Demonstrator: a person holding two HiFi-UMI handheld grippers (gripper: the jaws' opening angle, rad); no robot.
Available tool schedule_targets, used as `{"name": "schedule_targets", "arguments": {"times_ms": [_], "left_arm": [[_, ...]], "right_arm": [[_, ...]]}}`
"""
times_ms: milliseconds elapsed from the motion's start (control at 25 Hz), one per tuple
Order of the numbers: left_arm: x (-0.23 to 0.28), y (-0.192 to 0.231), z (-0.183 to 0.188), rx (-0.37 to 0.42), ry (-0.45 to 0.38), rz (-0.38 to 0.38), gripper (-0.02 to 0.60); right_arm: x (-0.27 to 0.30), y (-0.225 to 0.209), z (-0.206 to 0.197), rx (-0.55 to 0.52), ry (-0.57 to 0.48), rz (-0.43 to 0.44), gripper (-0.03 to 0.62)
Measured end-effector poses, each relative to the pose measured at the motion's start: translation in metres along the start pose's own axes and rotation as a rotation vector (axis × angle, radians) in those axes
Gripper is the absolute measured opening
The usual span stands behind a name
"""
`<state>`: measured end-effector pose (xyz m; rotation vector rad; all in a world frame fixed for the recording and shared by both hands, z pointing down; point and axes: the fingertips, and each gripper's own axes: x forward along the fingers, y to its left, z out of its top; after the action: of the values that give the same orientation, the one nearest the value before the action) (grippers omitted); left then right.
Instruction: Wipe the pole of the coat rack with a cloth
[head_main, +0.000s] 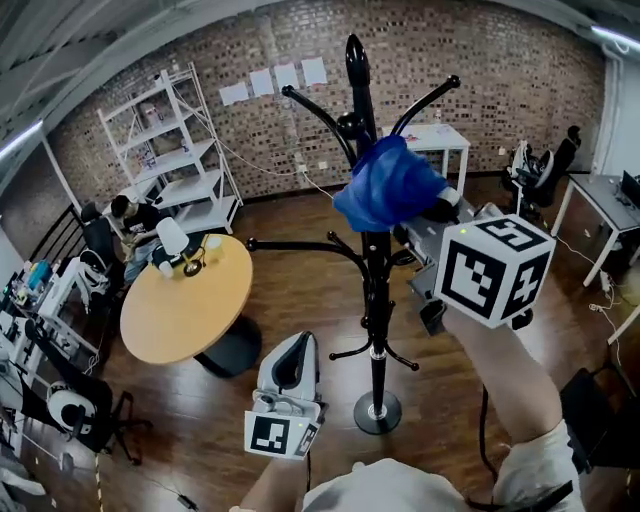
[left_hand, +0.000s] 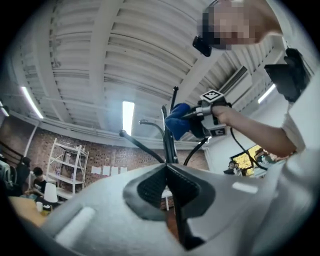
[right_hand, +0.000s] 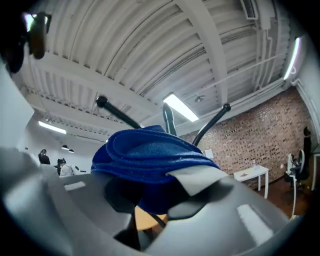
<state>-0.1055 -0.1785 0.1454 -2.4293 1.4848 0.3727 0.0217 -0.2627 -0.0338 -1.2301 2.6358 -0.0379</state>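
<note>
Up high, our right gripper clamps the blue cloth at the coat rack's pole. Our left gripper hangs low, jaws together.

We lose a stretch of the black metal coat rack pole behind the bunched blue cloth, and in the head view that cloth also covers the jaw tips of the right gripper. In the right gripper view only the pole's tip pokes out above the folds. In the left gripper view, the grey body of the left gripper blocks the rack's lower half and foot. Both forearms run off the head view's bottom edge. The bits on the round wooden table are too small to name, and the 4 white sheets on the brick wall are unreadable.
</note>
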Motion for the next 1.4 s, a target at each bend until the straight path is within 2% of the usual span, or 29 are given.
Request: {"name": "schedule_targets", "arguments": {"times_ms": [240,320,400,560,720,800,960,1080,1200,1280,1400], "left_arm": [[0.016,0.003,-0.010,-0.014,0.018,0.015,0.002],[0.016,0.004,-0.011,0.003,0.030,0.027,0.002],[0.015,0.003,-0.012,0.023,0.044,0.027,0.002],[0.026,0.005,-0.027,0.009,0.054,-0.006,0.002],[0.036,0.023,-0.027,-0.022,0.021,-0.088,0.002],[0.036,0.039,-0.022,-0.042,-0.007,-0.139,0.002],[0.037,0.073,-0.008,-0.071,-0.065,-0.236,0.002],[0.036,0.090,-0.011,-0.071,-0.074,-0.293,0.002],[0.031,0.082,-0.031,-0.011,-0.005,-0.431,0.002],[0.029,0.071,-0.045,-0.021,0.042,-0.529,0.002],[0.030,0.063,-0.054,-0.046,0.079,-0.597,0.002]], "right_arm": [[0.011,-0.006,-0.123,0.045,0.140,-0.043,0.101],[0.014,-0.002,-0.140,0.031,0.137,-0.039,0.101],[0.006,0.007,-0.134,-0.001,0.084,-0.018,0.101],[-0.019,0.039,-0.091,-0.132,-0.057,0.075,0.101],[0.003,0.073,-0.043,-0.294,-0.122,0.100,0.101],[0.026,0.078,-0.022,-0.336,-0.122,0.056,0.101],[0.063,0.063,0.013,-0.394,-0.096,-0.125,0.101],[0.068,0.059,0.015,-0.435,-0.047,-0.224,0.101],[0.062,0.039,-0.020,-0.478,0.012,-0.378,0.101],[0.058,0.022,-0.061,-0.432,0.087,-0.443,0.101],[0.057,0.008,-0.109,-0.393,0.189,-0.497,0.101]]}}
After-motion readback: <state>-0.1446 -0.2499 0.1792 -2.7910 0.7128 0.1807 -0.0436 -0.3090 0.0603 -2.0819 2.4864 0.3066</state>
